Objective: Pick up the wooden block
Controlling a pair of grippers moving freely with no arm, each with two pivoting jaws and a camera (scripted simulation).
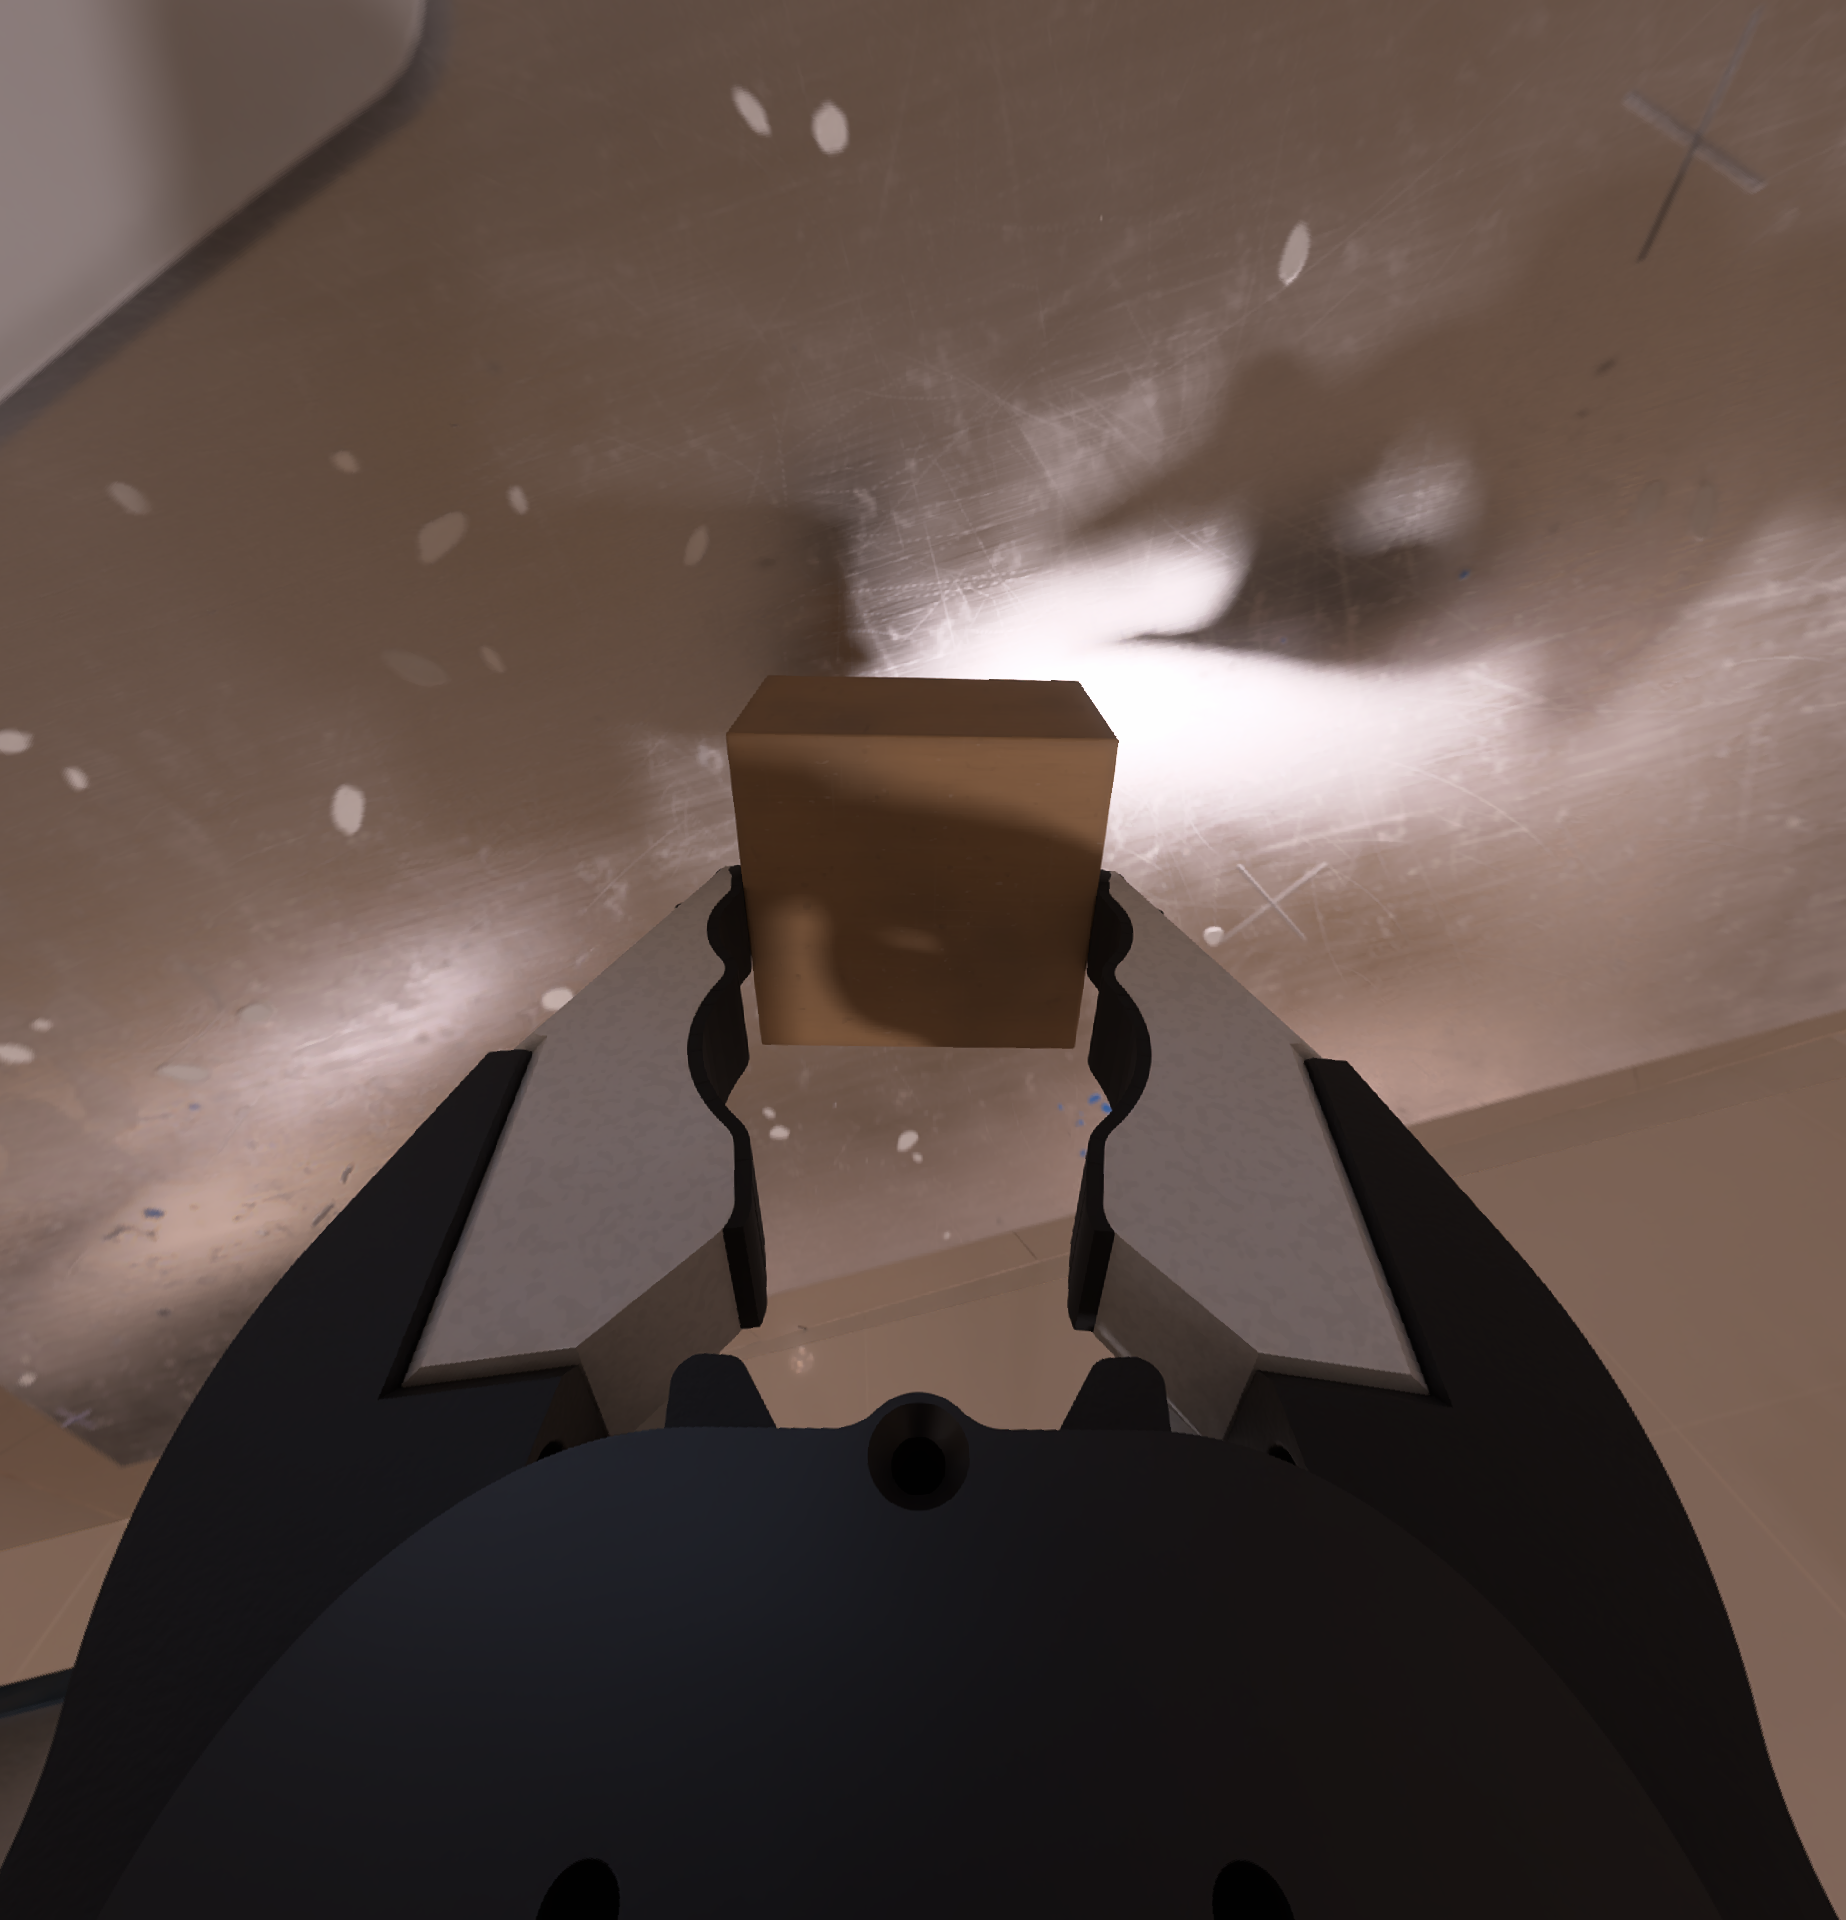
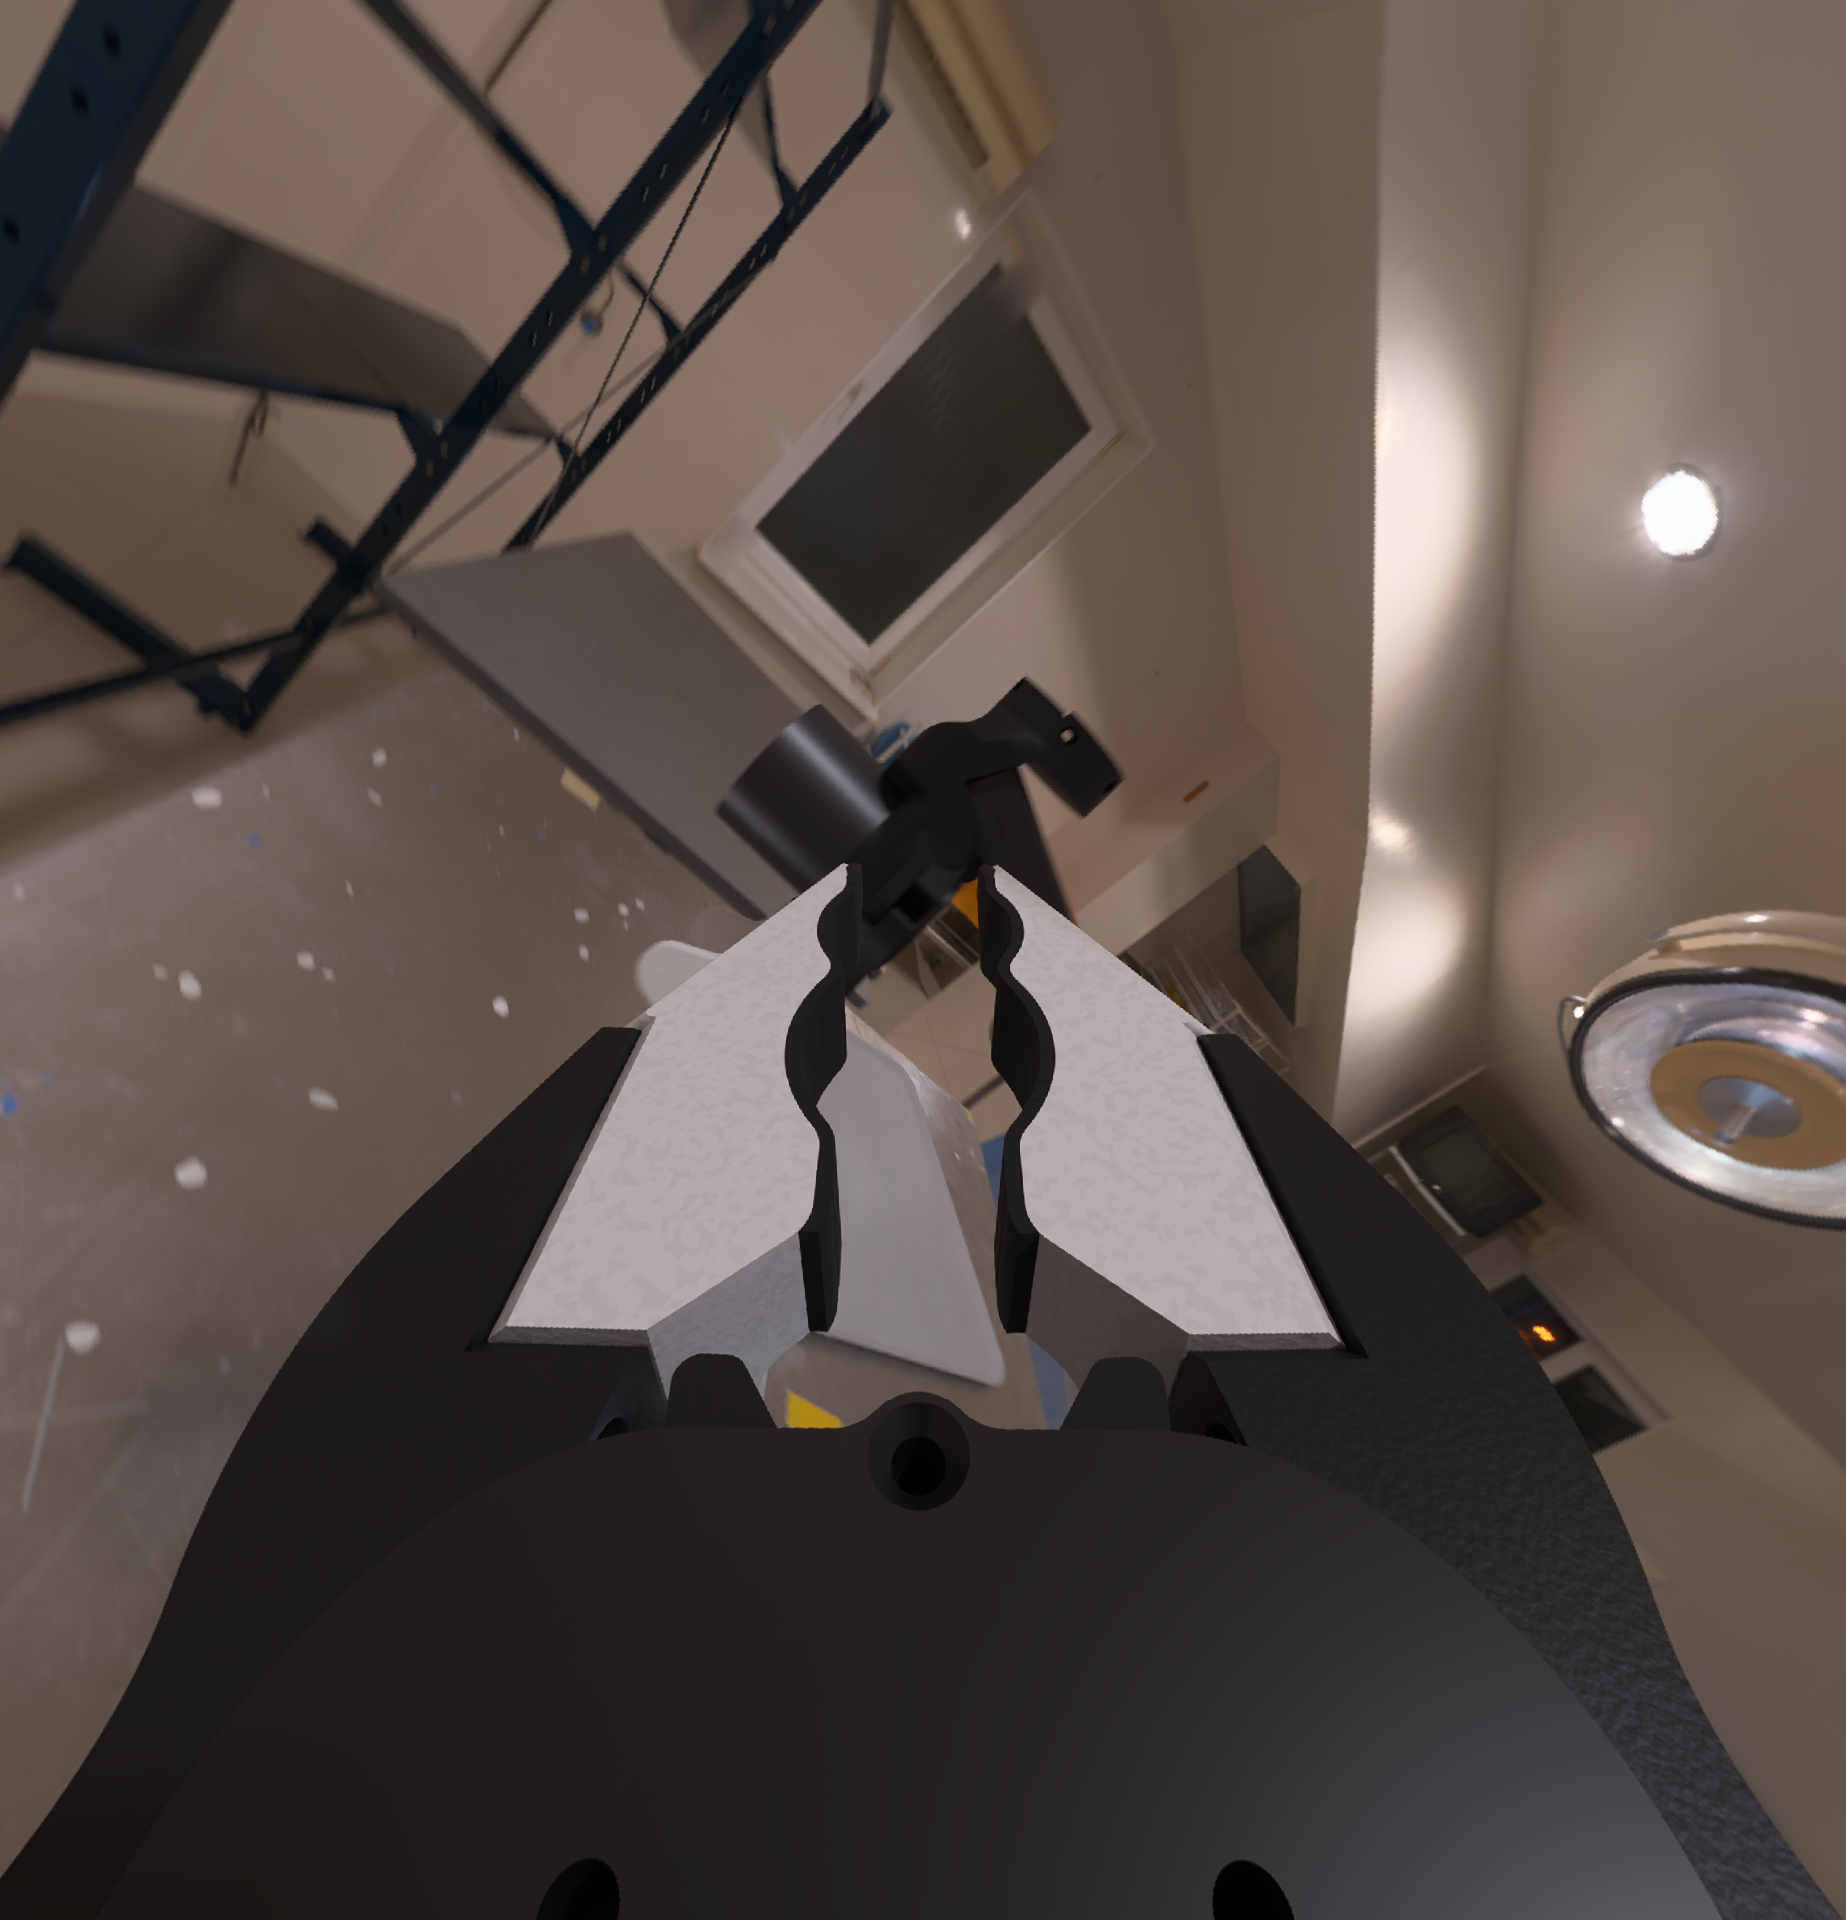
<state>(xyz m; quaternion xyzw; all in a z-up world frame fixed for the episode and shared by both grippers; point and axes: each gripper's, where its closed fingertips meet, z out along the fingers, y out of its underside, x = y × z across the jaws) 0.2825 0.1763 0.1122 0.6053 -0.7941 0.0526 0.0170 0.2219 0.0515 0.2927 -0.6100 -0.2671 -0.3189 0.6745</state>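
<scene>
My left claw (image 1: 917,894) clamps the wooden block (image 1: 919,873) above a scratched, speckled metal tabletop (image 1: 1314,312). My right claw (image 2: 917,883) is empty, fingers slightly apart, facing dark shelving (image 2: 275,312), perhaps a window (image 2: 929,457), and a lamp (image 2: 1740,1070).

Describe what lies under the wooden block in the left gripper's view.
Under the wooden block, held by the left gripper, shows scratched, white-flecked metal tabletop. The block's underside and the patch behind it are hidden.
</scene>
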